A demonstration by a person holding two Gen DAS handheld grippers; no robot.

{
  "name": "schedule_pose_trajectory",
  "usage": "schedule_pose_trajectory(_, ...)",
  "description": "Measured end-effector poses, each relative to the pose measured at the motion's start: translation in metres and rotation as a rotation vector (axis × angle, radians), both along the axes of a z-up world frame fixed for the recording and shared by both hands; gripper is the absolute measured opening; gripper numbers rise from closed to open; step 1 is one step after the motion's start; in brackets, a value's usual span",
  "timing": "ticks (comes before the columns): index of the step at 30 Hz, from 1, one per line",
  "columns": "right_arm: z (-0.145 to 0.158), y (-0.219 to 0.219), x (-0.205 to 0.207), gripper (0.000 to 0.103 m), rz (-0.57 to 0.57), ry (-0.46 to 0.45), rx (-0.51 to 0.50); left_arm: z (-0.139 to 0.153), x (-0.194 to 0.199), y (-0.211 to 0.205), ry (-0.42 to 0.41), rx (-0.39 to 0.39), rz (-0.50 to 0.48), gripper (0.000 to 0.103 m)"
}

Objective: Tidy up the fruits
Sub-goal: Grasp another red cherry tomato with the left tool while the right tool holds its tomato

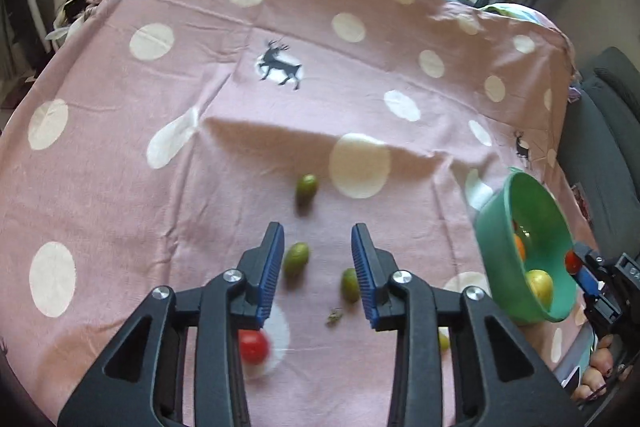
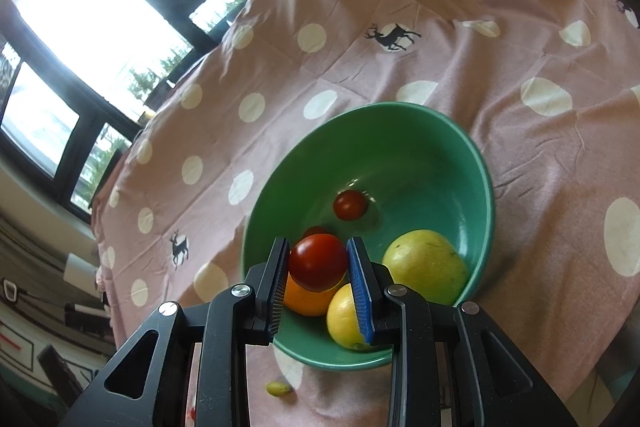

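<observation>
My left gripper (image 1: 318, 231) hangs open over the pink dotted cloth (image 1: 224, 163), with nothing between its pads. Two small green fruits lie under the gap: one (image 1: 296, 259) by the left finger, one (image 1: 350, 285) against the right finger. A third green fruit (image 1: 307, 187) lies farther off. A red tomato (image 1: 253, 347) rests low beside the left finger. My right gripper (image 2: 318, 243) is shut on a red tomato (image 2: 318, 263) over the tilted green bowl (image 2: 400, 155). That bowl (image 1: 500, 227) sits at the right in the left wrist view.
In the bowl lie a small red tomato (image 2: 350, 205), a yellow-green fruit (image 2: 426, 267), an orange (image 2: 308, 301) and a lemon (image 2: 342, 319). A tiny green fruit (image 2: 278, 388) lies on the cloth before the bowl. Windows stand behind the table; a grey sofa (image 1: 608, 131) is at the right.
</observation>
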State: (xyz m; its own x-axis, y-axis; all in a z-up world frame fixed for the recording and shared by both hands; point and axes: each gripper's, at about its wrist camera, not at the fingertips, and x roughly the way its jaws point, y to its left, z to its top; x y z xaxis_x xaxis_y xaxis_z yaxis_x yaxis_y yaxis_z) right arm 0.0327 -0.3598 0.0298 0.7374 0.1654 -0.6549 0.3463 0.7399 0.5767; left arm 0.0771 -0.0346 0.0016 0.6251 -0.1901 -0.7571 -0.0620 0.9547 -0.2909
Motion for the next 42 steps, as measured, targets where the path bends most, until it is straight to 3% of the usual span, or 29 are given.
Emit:
schedule_pose_trajectory(3, 0.003, 0.011, 0.003, 0.031, 0.026, -0.002, -0.012, -0.005, 0.000, 0.011, 0.040, 0.077, 0.062, 0.039)
schedule_pose_trajectory(8, 0.008, 0.028, 0.006, 0.031, 0.058, -0.003, -0.040, -0.023, -0.008, 0.025, 0.144, -0.055, -0.012, 0.046)
schedule_pose_trajectory(12, 0.010, 0.038, 0.009, 0.031, 0.074, 0.000, -0.055, -0.041, -0.006, 0.020, 0.201, -0.068, -0.029, 0.044)
schedule_pose_trajectory(23, 0.016, 0.056, 0.009, 0.031, 0.106, -0.011, -0.090, -0.037, 0.010, 0.002, 0.160, -0.165, 0.017, 0.044)
schedule_pose_trajectory(29, 0.016, 0.056, 0.009, 0.031, 0.101, -0.007, -0.088, -0.030, 0.027, -0.009, 0.138, -0.162, 0.032, 0.044)
schedule_pose_trajectory(33, 0.015, 0.052, 0.008, 0.031, 0.094, -0.006, -0.090, -0.041, 0.041, -0.011, 0.169, -0.087, 0.098, 0.043)
schedule_pose_trajectory(38, 0.012, 0.047, 0.008, 0.031, 0.095, -0.006, -0.080, -0.053, 0.057, -0.010, 0.192, -0.185, 0.090, 0.039)
schedule_pose_trajectory(42, 0.010, 0.046, 0.013, 0.031, 0.099, 0.006, -0.080, -0.053, 0.066, -0.015, 0.169, -0.151, 0.102, 0.037)
